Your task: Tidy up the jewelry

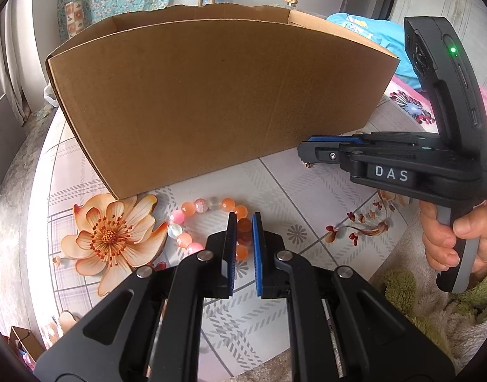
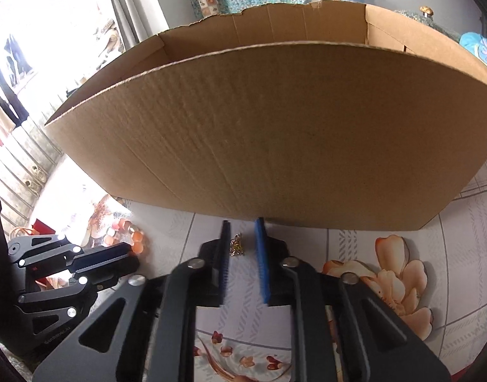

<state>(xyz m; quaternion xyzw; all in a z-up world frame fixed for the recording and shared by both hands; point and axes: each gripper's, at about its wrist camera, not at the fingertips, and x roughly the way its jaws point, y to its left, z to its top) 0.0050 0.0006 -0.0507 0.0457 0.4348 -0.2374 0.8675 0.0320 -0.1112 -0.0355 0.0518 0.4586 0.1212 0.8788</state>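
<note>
You work two grippers over one flower-printed tablecloth [image 1: 307, 191], before one open cardboard box [image 1: 211, 95] whose inside is hidden from both views. Your left gripper [image 1: 244, 222] pinches one bracelet [image 1: 192, 222] of round, glossy beads in orange, pink and clear tones; its blue ribbed pads close on a dark amber bead, the rest of the loop lying on the cloth just beside the box's front wall. Your right gripper [image 2: 242, 235] stands with its fingers spread on either side of one small gold-coloured trinket [image 2: 236, 248], which lies on the cloth near the box's base; its shape is too small to make out. The box is plain brown corrugated board, its back rim torn ragged.
</note>
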